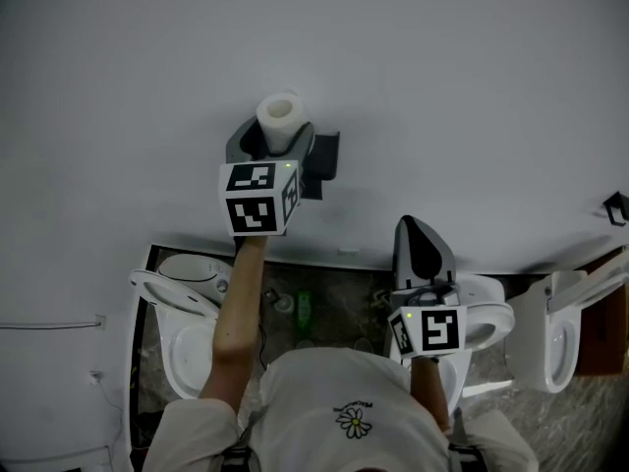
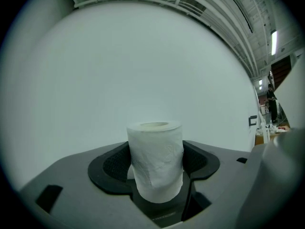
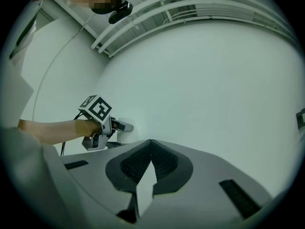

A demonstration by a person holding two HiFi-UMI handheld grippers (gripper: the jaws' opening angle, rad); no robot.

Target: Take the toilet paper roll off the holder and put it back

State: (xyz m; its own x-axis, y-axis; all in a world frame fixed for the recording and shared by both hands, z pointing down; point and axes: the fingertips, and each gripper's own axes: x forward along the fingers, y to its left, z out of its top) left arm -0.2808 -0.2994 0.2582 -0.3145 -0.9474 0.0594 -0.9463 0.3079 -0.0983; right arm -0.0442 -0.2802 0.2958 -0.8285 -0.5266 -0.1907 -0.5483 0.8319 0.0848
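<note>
The white toilet paper roll stands upright between the jaws of my left gripper, close to the white wall. In the left gripper view the roll fills the gap and both dark pads press against its sides. A dark holder bracket sits on the wall just right of that gripper; no spindle shows through the roll's core. My right gripper hangs lower and to the right, away from the roll. Its jaw tips meet, with nothing between them.
The white wall fills the upper view. Toilets stand below on a stone floor: one at the left, one under the right gripper, one at the far right. A green bottle lies between them. A small dark fitting is on the wall at right.
</note>
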